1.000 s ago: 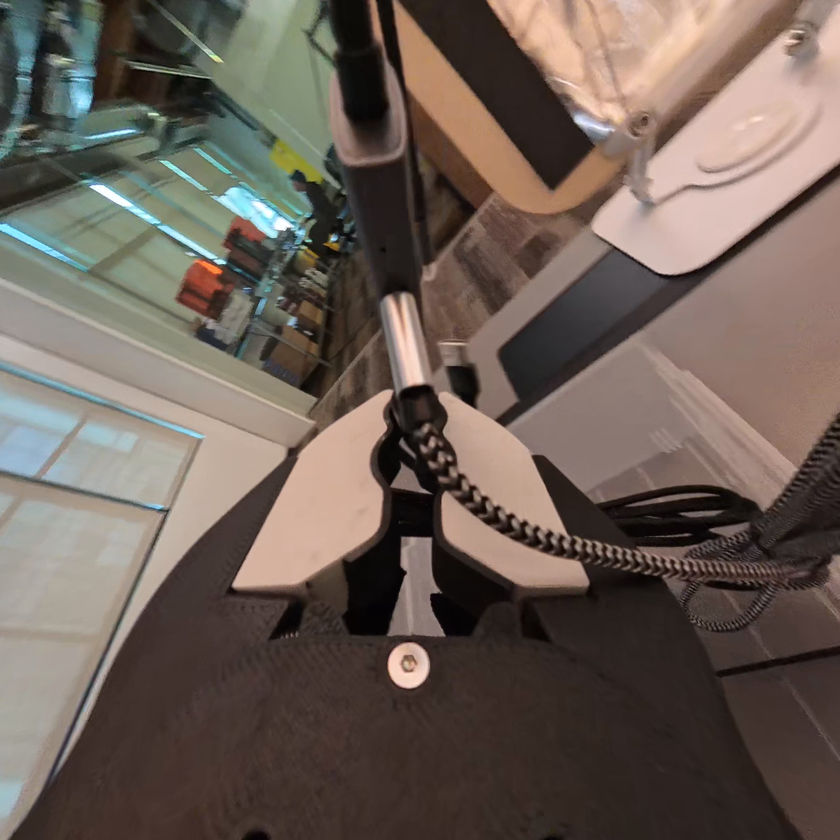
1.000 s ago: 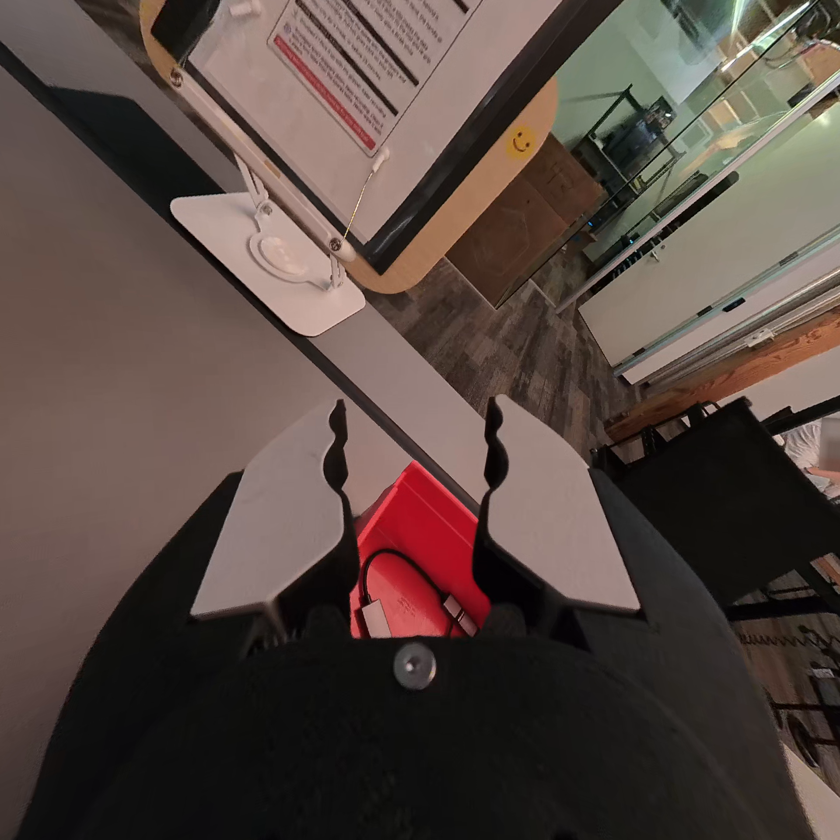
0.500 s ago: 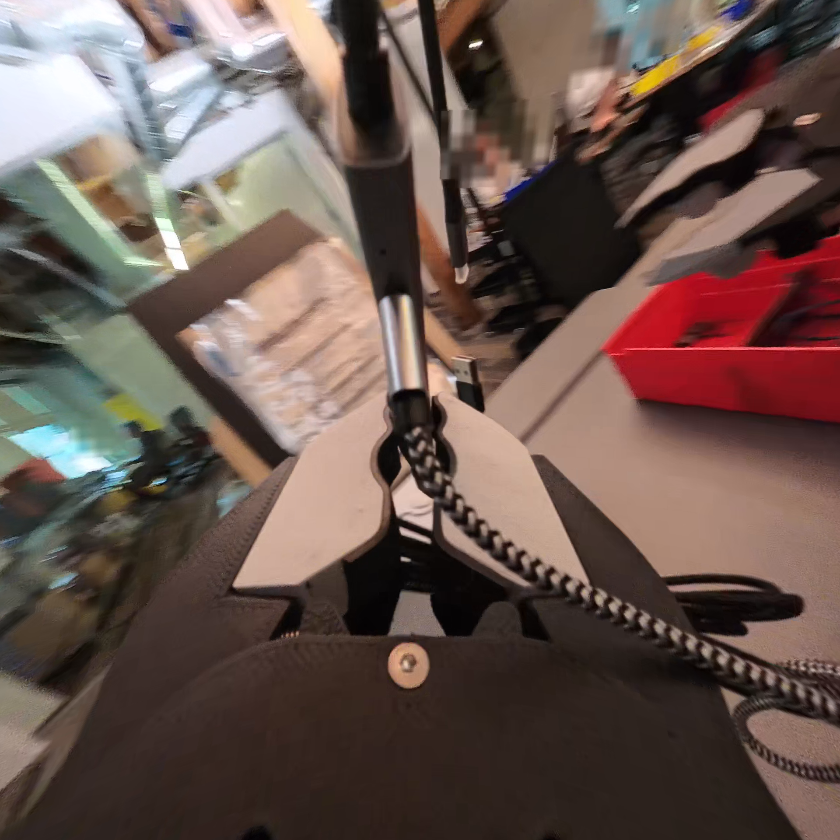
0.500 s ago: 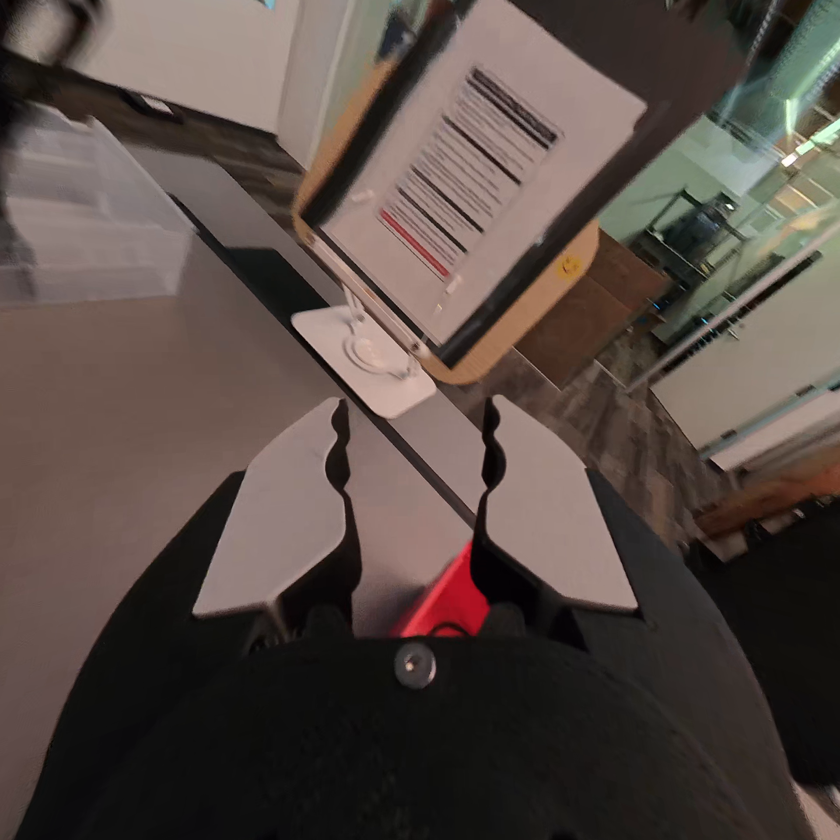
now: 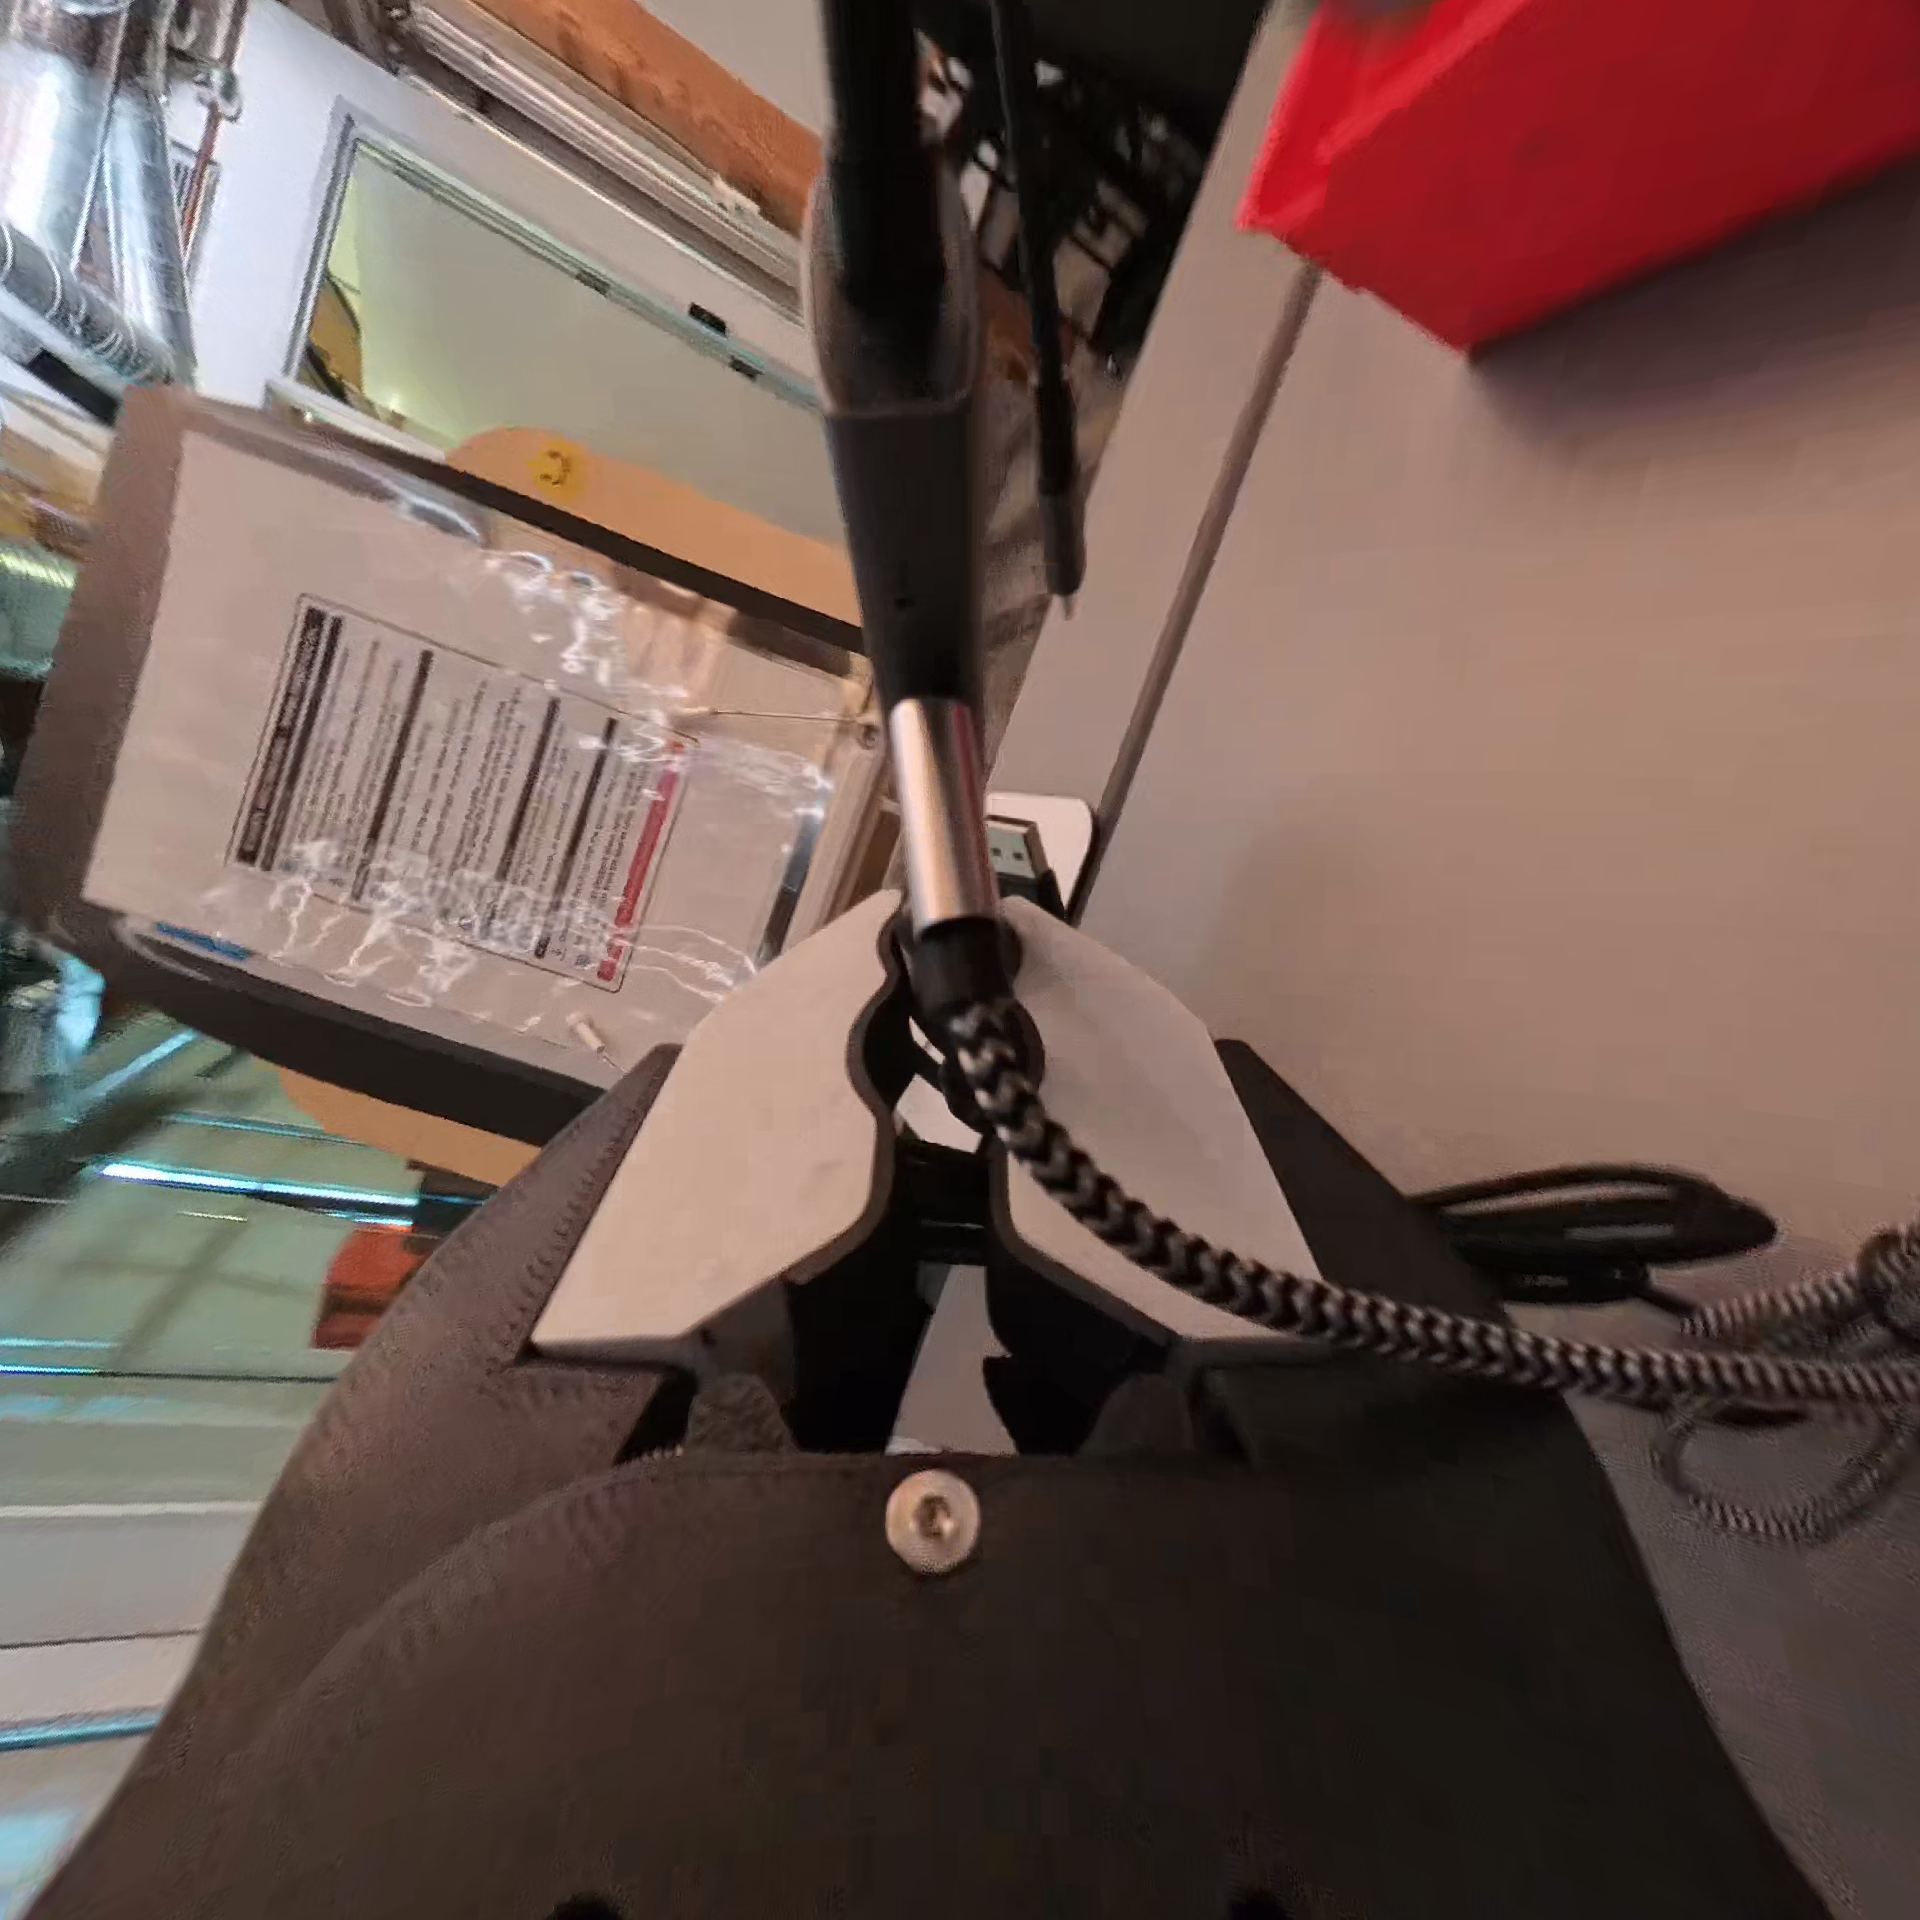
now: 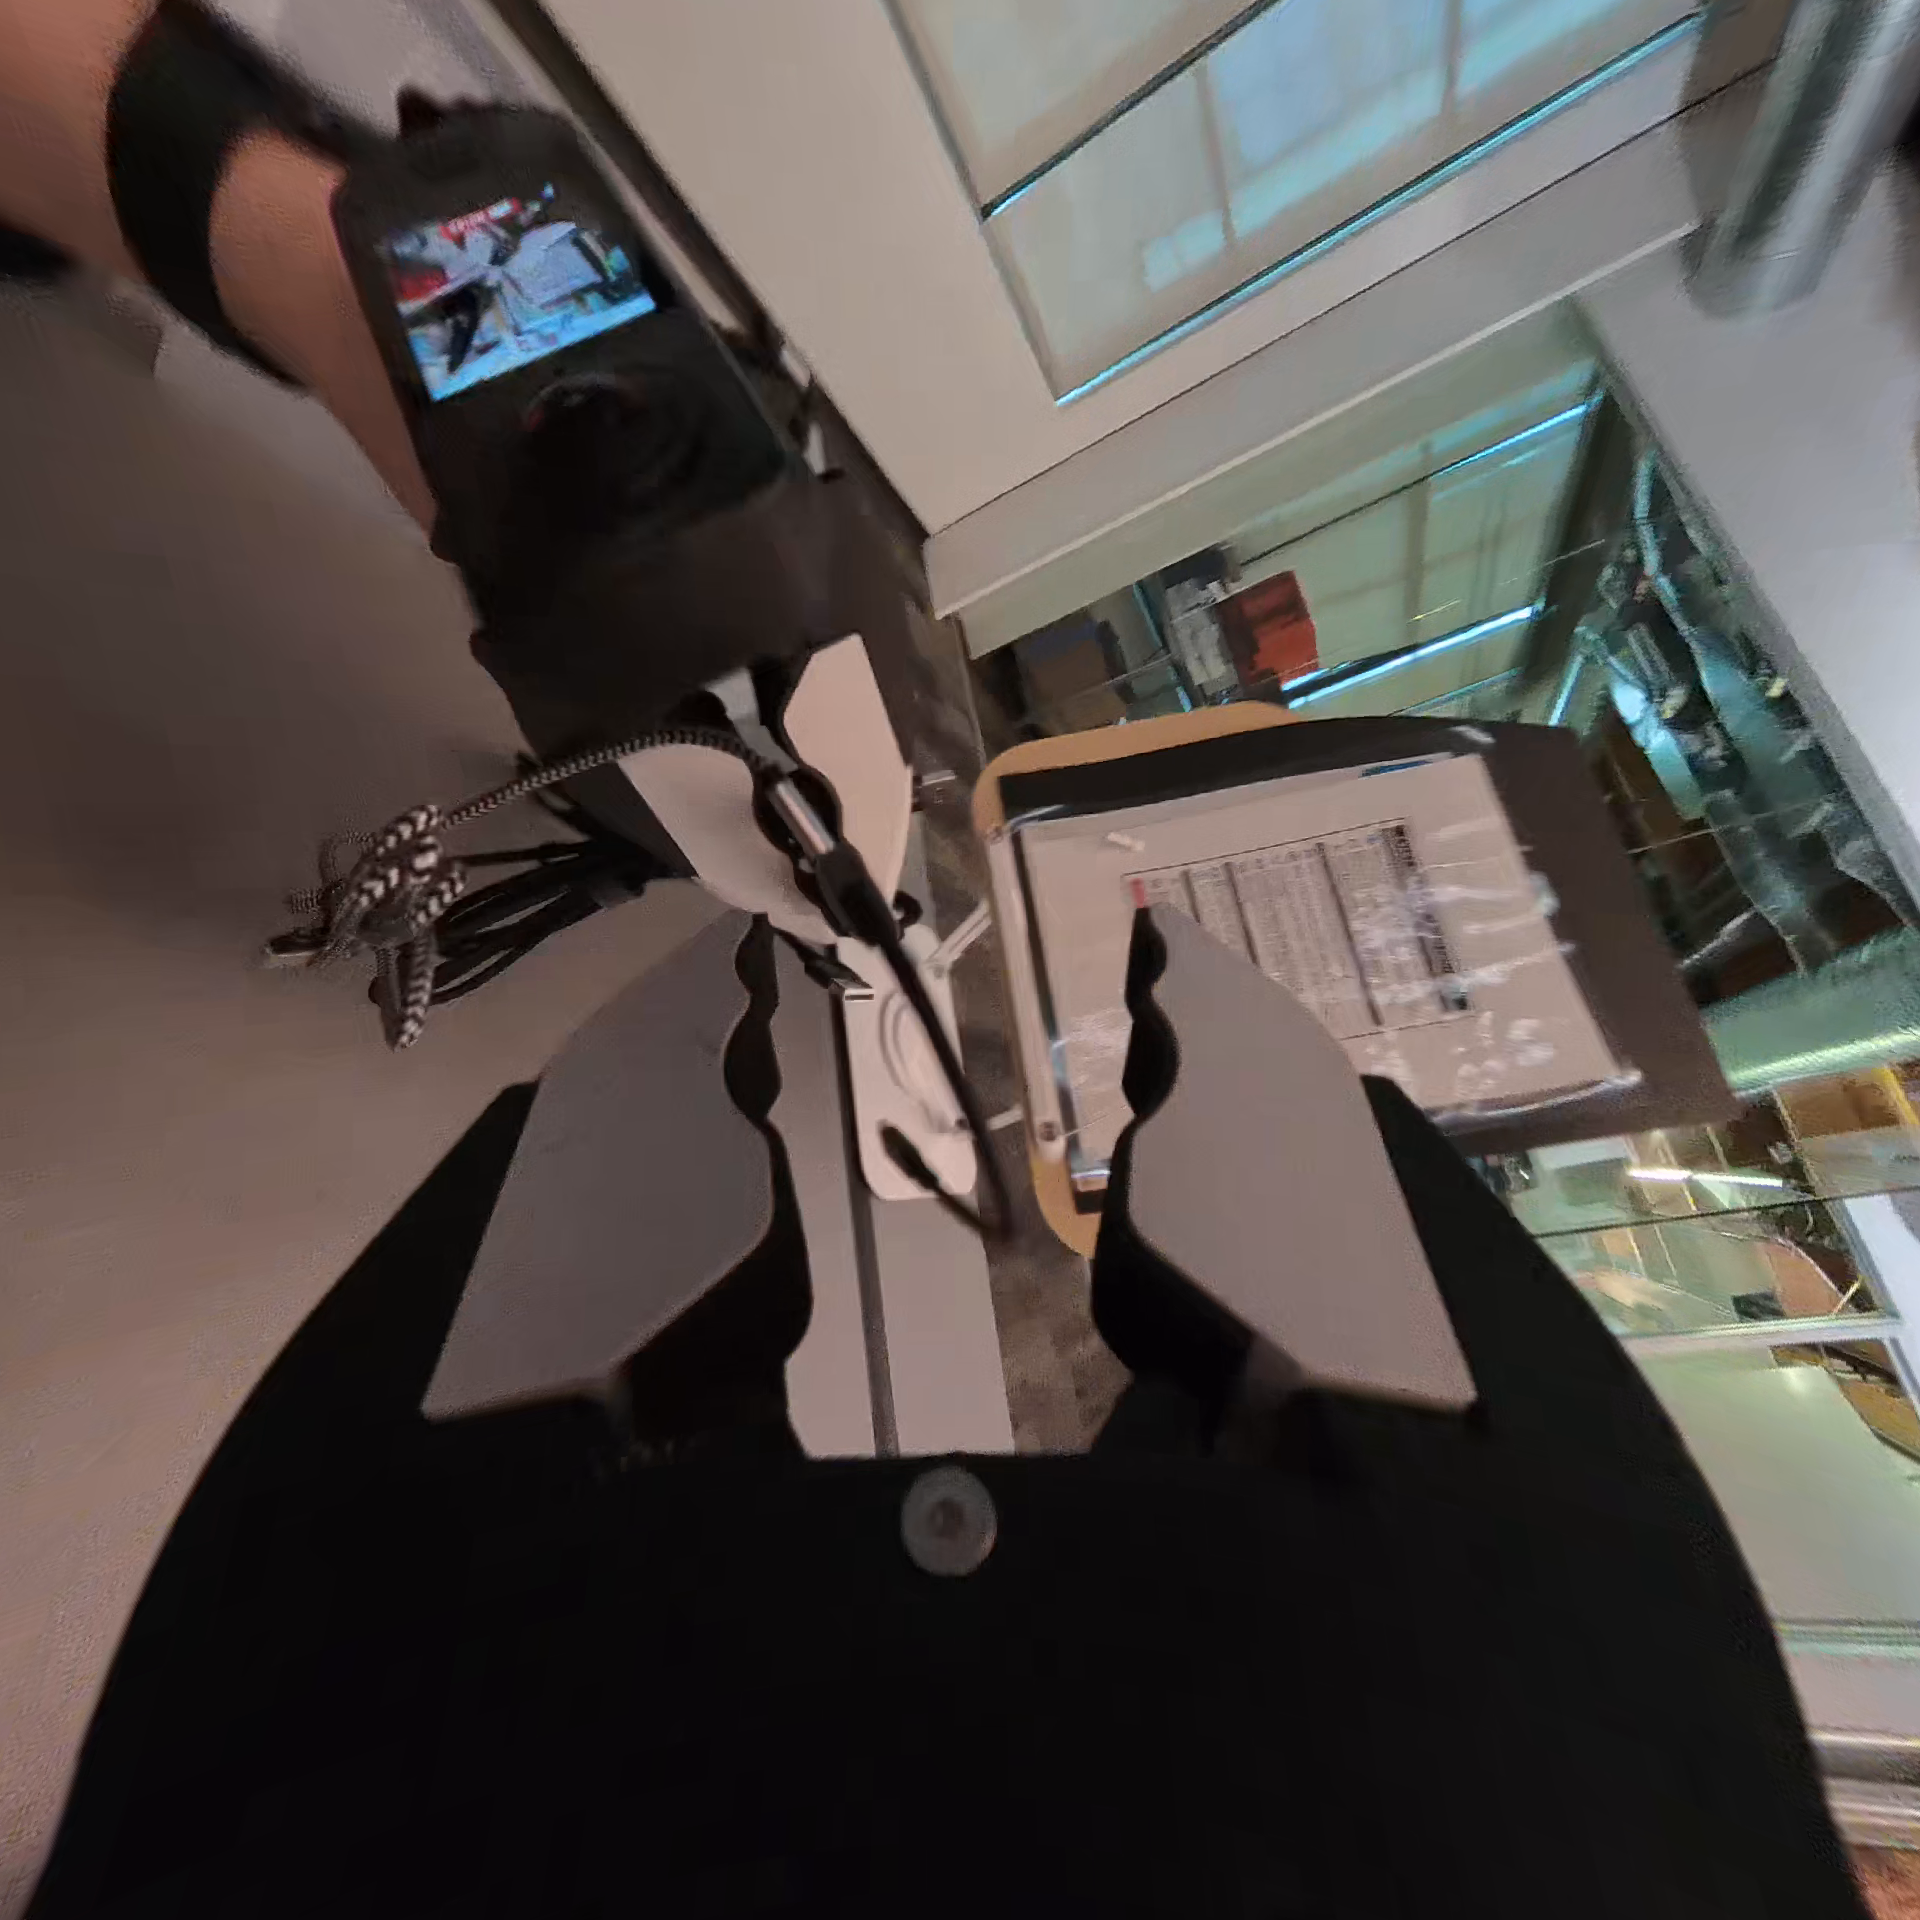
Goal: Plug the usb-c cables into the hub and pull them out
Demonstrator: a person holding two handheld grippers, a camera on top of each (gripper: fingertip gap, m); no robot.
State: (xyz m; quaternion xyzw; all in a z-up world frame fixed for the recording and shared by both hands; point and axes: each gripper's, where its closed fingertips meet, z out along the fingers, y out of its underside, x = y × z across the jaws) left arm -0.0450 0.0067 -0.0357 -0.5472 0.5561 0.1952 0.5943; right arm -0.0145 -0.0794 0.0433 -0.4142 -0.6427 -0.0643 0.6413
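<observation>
Where the left wrist view looks along its own fingers, the left claw point(image 5: 951, 961) is pressed together on the plug point(image 5: 940, 831) of a braided cable point(image 5: 1226, 1257), pinching it just behind the silver sleeve. That sleeve runs up the middle of the frame into the dark hub point(image 5: 904, 457), so the plug sits in the hub's end. The cable leaves the claw to the lower right and ends in a loose tangle at the right edge, beside a coil of black cable point(image 5: 1590, 1236) on the grey worktop point(image 5: 1558, 727). A second connector point(image 5: 1013, 847) shows just right of the sleeve. A thin dark lead point(image 5: 1055, 447) hangs beside the hub at upper centre. A red bin point(image 5: 1579, 156) fills the upper right corner. A framed notice point(image 5: 468, 790) stands at centre left.

From the right wrist view, the right claw point(image 6: 945, 1023) is spread wide with nothing between its fingers. The left claw point(image 6: 800, 821) shows farther off at upper centre, closed on the plug point(image 6: 795, 816), with the hub point(image 6: 857, 899) pointing down and right from it and a black lead trailing lower. The braided cable point(image 6: 416, 862) lies bunched at centre left on the worktop point(image 6: 208, 727). A camera screen point(image 6: 514, 286) glows at upper left on the left gripper's body. The notice point(image 6: 1299, 935) stands at centre right.
</observation>
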